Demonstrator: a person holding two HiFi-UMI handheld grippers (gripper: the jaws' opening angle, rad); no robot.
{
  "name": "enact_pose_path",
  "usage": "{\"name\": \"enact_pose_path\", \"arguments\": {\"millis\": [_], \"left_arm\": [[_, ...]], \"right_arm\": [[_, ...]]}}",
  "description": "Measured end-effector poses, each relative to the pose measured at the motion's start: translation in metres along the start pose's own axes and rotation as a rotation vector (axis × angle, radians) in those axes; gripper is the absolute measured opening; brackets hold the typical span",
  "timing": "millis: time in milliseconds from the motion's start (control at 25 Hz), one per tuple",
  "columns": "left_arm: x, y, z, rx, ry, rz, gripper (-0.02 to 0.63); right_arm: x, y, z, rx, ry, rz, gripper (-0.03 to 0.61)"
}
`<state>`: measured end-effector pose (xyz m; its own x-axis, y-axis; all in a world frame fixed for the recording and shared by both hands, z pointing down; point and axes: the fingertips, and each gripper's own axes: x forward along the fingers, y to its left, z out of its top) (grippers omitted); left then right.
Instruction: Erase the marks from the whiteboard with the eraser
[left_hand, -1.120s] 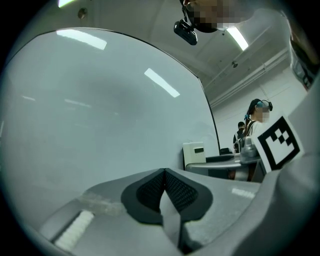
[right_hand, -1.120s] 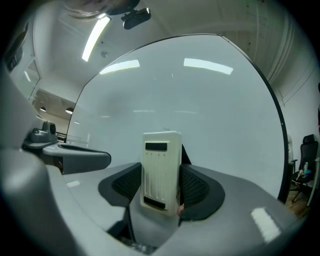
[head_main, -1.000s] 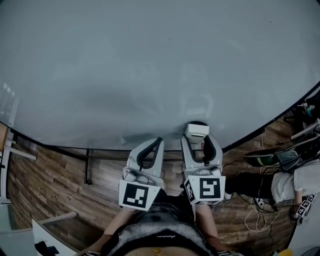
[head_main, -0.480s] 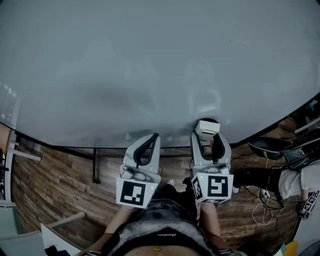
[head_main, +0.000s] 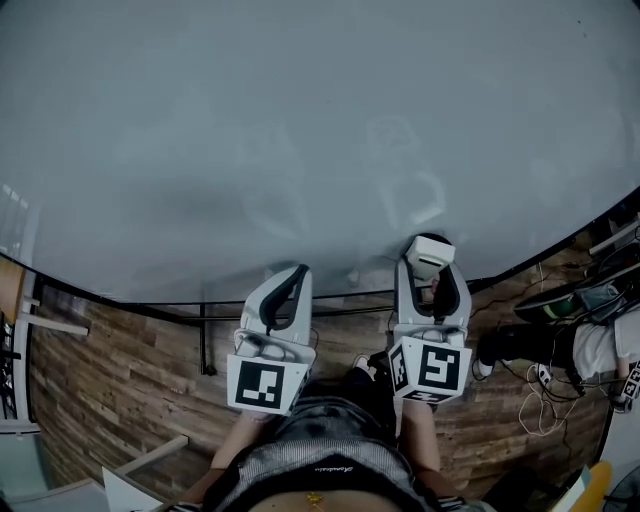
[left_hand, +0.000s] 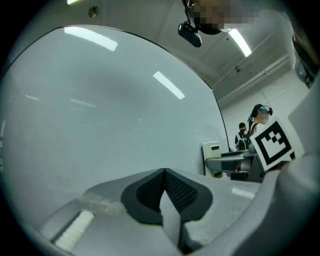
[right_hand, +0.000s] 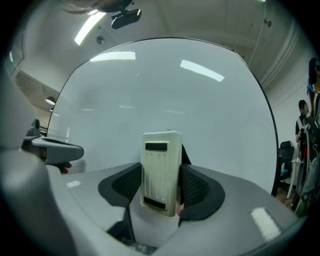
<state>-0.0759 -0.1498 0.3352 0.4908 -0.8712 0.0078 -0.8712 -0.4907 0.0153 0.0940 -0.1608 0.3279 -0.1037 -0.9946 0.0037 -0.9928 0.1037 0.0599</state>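
Observation:
The whiteboard (head_main: 300, 120) fills the upper head view, with faint pale smears (head_main: 410, 190) near its lower right. The white eraser (head_main: 430, 256) stands upright between the fingers of my right gripper (head_main: 432, 275), which is shut on it close to the board's lower edge. In the right gripper view the eraser (right_hand: 161, 170) sits between the black pads, with the board (right_hand: 175, 100) right behind it. My left gripper (head_main: 296, 275) hangs beside it, shut and holding nothing; its pads meet in the left gripper view (left_hand: 164, 187).
Wood floor (head_main: 120, 400) lies below the board, crossed by the stand's black bar (head_main: 205, 340). Cables and gear (head_main: 560, 330) clutter the floor at right. People stand off to the right, one in the left gripper view (left_hand: 257, 120), another in the right gripper view (right_hand: 302, 120).
The right gripper with the eraser has drifted to the right along the board's lower edge. The left gripper has shifted slightly left. Both stay shut.

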Motion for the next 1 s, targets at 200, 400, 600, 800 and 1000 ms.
{"name": "enact_pose_path", "arguments": {"millis": [200, 400, 600, 800, 1000], "left_arm": [[-0.018, 0.029, -0.003, -0.006, -0.007, 0.001, 0.005], [-0.053, 0.058, -0.008, -0.009, -0.015, 0.003, 0.005], [-0.085, 0.085, -0.010, -0.010, -0.008, 0.020, 0.003], [-0.103, 0.117, -0.018, -0.018, 0.004, 0.061, 0.005], [-0.121, 0.149, -0.024, -0.002, 0.007, 0.108, 0.005]], "right_arm": [[0.001, 0.035, -0.001, 0.008, 0.004, 0.010, 0.244], [-0.005, 0.089, 0.000, -0.002, -0.003, 0.040, 0.244], [-0.009, 0.121, 0.007, -0.007, -0.017, 0.032, 0.244], [0.002, 0.157, 0.008, -0.021, -0.027, 0.068, 0.244], [0.014, 0.193, 0.006, -0.015, -0.040, 0.114, 0.244]]}}
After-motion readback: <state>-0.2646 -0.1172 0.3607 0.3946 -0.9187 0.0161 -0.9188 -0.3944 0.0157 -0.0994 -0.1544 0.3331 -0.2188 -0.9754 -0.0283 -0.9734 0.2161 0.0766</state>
